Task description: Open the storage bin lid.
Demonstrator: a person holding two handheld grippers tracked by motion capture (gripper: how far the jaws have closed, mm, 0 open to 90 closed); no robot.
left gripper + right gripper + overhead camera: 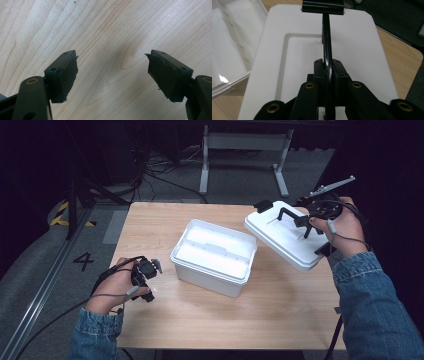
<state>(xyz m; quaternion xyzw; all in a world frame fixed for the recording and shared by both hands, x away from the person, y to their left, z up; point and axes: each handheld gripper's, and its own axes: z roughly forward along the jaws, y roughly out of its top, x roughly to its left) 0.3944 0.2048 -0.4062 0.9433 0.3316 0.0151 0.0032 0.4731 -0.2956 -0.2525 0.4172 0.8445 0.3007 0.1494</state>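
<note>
Lid (282, 236) hangs tilted over the surface's right side, my right tool (327, 72) pinching its black handle (326, 42); left tool (112, 72) spread, idle. Next, probably setting it down beside the open box (214, 256).

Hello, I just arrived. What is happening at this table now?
A person works at a wooden table with a gripper in each hand. The right gripper is shut on the black handle of a white plastic lid, holding it tilted beside the white plastic storage box, which stands open in the middle. The left gripper is open, holds nothing, and points at bare wood near the box.
</note>
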